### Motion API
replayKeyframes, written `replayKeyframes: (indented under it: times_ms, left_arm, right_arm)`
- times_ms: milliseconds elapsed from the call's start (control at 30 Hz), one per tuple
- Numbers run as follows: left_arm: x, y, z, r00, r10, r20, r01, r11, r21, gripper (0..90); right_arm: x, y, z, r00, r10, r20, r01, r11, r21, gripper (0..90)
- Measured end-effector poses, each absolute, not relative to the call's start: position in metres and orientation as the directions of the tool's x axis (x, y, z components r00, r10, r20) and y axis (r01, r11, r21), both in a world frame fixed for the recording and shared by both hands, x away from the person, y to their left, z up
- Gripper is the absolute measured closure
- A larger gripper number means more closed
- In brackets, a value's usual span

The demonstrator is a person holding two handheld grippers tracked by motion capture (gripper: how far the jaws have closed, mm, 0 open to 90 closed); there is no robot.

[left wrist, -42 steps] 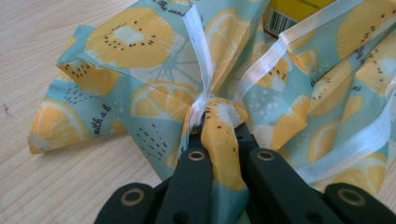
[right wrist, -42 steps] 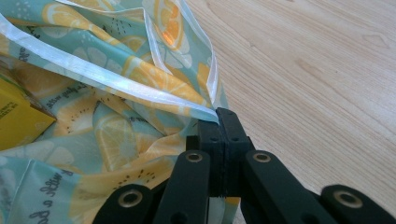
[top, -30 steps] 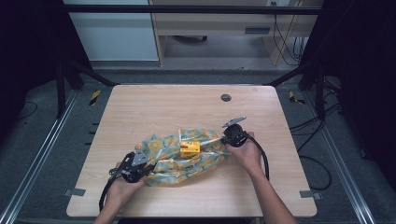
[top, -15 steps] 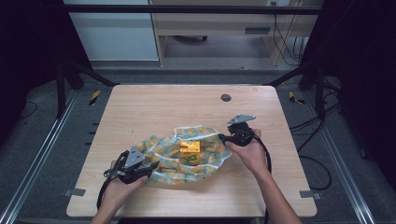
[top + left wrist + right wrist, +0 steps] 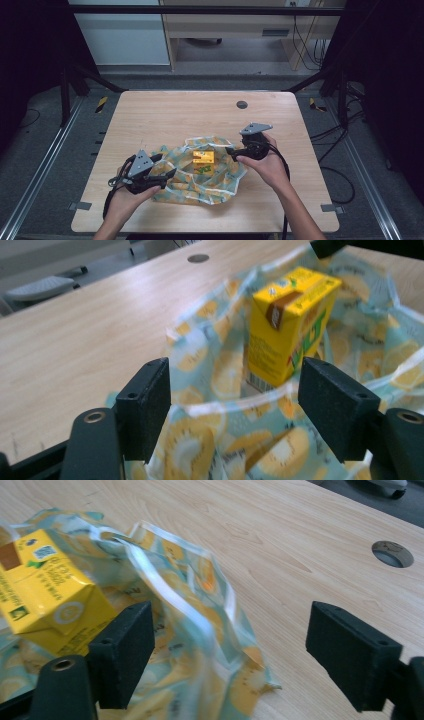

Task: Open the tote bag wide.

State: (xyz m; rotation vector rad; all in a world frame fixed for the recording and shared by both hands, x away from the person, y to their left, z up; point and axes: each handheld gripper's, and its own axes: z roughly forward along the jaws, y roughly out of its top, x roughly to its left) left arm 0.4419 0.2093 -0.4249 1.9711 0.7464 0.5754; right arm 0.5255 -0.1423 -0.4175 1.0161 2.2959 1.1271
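Claws [image 5: 162,175] agape beside cloth [image 5: 220,185]

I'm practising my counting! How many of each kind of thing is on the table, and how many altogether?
Yellow drink cartons: 1
Lemon-patterned cloths: 1
Hand-held grippers: 2, the left gripper and the right gripper
Total: 4
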Motion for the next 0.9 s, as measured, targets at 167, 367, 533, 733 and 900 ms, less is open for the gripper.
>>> replayKeyframes:
  times_ms: [167,367,533,733,900]
  left_arm:
    - [0.465,0.203,-0.419,0.713,0.692,0.113,0.283,-0.431,0.857,31.0]
    - [0.495,0.192,-0.423,0.723,0.677,0.139,0.31,-0.496,0.811,30.5]
    - [0.513,0.187,-0.432,0.728,0.677,0.108,0.342,-0.494,0.799,28.9]
    - [0.52,0.182,-0.444,0.733,0.671,0.115,0.371,-0.535,0.759,28.7]
    - [0.524,0.179,-0.454,0.746,0.658,0.099,0.394,-0.556,0.732,34.3]
  right_arm:
    - [0.515,-0.142,-0.41,-0.676,0.736,-0.023,0.427,0.418,0.802,17.0]
    - [0.491,-0.142,-0.407,-0.693,0.72,-0.018,0.409,0.413,0.814,16.8]
    - [0.47,-0.14,-0.419,-0.698,0.716,-0.019,0.412,0.423,0.807,15.6]
    - [0.454,-0.133,-0.434,-0.69,0.723,-0.035,0.427,0.445,0.787,14.2]
    - [0.444,-0.122,-0.451,-0.685,0.727,-0.038,0.454,0.467,0.759,9.2]
